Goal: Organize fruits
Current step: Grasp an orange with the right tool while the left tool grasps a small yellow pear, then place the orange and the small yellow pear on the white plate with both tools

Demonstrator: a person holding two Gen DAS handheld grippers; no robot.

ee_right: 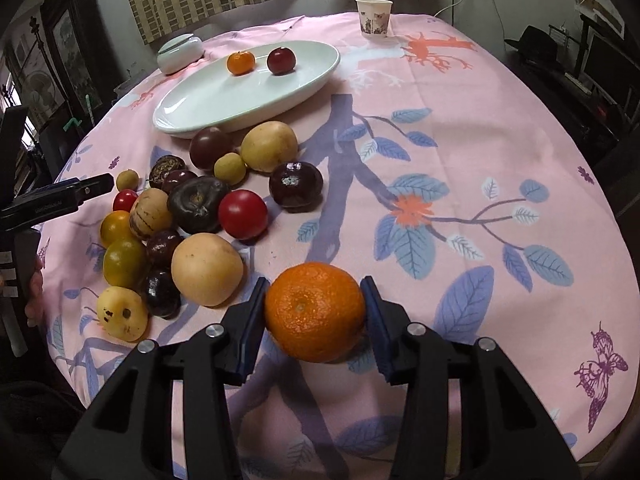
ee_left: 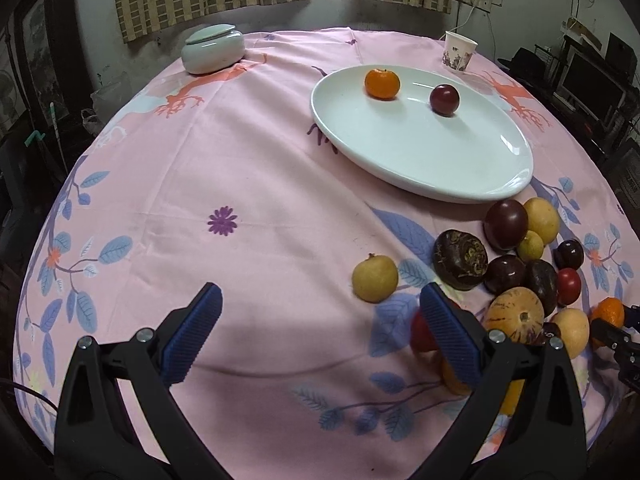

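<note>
R gripper [ee_right: 316,316] clamps tangerine [ee_right: 315,312] near the fruit pile [ee_right: 192,216], likely bound for plate [ee_right: 224,96]; L gripper [ee_left: 320,336] gapes empty beside pile.

In the left wrist view, the right finger [ee_left: 448,336] hides most of a red fruit [ee_left: 422,334] and an orange-yellow fruit [ee_left: 454,384] beside it. The cup [ee_right: 373,16] print is illegible.

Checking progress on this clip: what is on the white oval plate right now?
Two fruits sit on the white oval plate: a small orange citrus and a dark red round fruit, apart from each other. Nothing covers the plate, and the rest of it is bare.
</note>
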